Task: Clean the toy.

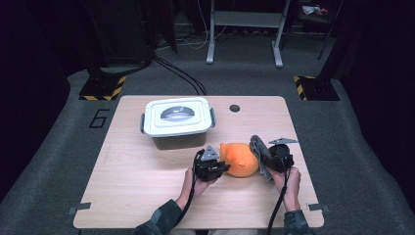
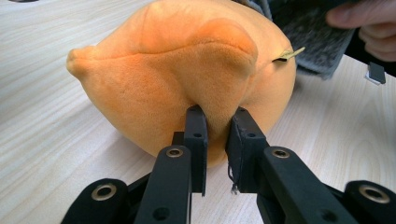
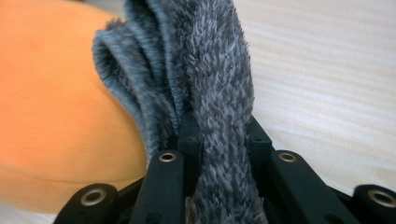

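Orange plush toy [image 1: 239, 159] pinched by left tongs [image 2: 217, 126], right tongs [image 3: 219, 135] gripping grey cloth [image 3: 210, 84]

A light wooden table [image 1: 147, 196] with a small dark hole [image 1: 234, 108] near its far edge stands on grey carpet [image 1: 372, 161]. Black-and-yellow hazard-striped bases [image 1: 103, 88] sit at either side behind it, black cables [image 1: 181, 73] run across the floor, and a white metal frame [image 1: 244, 29] stands in the dark background.
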Available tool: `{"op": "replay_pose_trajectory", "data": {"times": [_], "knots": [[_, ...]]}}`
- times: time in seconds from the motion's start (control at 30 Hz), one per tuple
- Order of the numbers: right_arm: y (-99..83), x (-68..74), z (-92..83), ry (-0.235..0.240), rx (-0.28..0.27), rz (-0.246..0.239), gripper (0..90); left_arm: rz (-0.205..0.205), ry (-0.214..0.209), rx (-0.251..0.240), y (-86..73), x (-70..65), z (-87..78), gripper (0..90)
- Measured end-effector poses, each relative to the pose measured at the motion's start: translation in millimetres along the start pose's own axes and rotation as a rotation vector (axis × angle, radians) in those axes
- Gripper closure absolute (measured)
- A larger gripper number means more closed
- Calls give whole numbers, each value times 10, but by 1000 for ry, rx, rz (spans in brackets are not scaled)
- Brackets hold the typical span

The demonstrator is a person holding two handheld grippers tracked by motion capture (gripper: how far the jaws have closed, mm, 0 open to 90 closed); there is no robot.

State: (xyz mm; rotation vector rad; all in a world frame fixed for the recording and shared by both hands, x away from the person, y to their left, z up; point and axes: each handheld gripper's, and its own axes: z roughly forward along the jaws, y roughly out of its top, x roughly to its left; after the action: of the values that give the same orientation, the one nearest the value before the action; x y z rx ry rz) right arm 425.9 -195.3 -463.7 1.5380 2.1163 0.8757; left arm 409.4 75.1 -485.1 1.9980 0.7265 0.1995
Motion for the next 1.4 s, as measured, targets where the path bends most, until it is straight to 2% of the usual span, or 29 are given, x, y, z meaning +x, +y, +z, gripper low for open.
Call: {"op": "replay_pose_trajectory", "data": {"times": [0.13,0.17,0.23,0.33,0.5,0.6,0.63,0.7,0.73,0.77,0.87,0.9,0.97,1.0,1.03,1.1,1.2,1.27,1.3,1.4], "knots": [[-91,-60,178,-9,53,12,745,-5,2,-1,-9,2,-1,789],[-91,-60,178,-9,53,12,745,-6,1,-1,-13,3,-1,789],[-155,-62,290,3,92,23,744,-8,-2,-3,-23,12,-6,789],[-175,-77,315,6,79,19,744,-7,-3,1,-25,18,-13,789],[-148,-116,226,-15,71,27,746,-9,1,-3,-29,17,-16,788],[-112,-155,69,-32,41,50,746,-12,0,-5,-30,27,-19,788],[-79,-169,-58,-39,11,48,746,-15,0,-6,-31,27,-18,788],[-35,-162,-193,-37,-24,37,746,-11,0,-7,-28,25,-17,788],[-35,-162,-193,-37,-24,37,746,-11,0,-7,-28,25,-17,788],[-11,-159,-258,-28,-48,20,746,-11,-1,-8,-27,23,-14,788],[75,-76,-450,-8,-101,-4,745,-8,1,-7,-27,25,-9,788],[128,5,-541,24,-129,-28,745,-6,1,-6,-26,26,-9,787],[151,56,-562,35,-138,-43,745,-4,0,-5,-25,28,-11,787],[184,172,-565,66,-130,-72,745,-3,1,-4,-25,28,-11,786],[184,172,-565,66,-130,-72,745,-3,0,-3,-24,29,-12,786],[199,322,-446,77,-84,-120,745,-4,-1,-3,-23,28,-12,783],[185,371,-346,57,-58,-126,746,2,-6,4,-20,41,-19,768],[175,360,-307,61,-60,-123,746,1,-16,8,-21,59,-26,707],[175,353,-309,67,-62,-112,746,-8,-22,-1,-22,59,-26,707],[176,342,-307,66,-60,-106,746,13,-5,6,-12,48,-41,566]]}}
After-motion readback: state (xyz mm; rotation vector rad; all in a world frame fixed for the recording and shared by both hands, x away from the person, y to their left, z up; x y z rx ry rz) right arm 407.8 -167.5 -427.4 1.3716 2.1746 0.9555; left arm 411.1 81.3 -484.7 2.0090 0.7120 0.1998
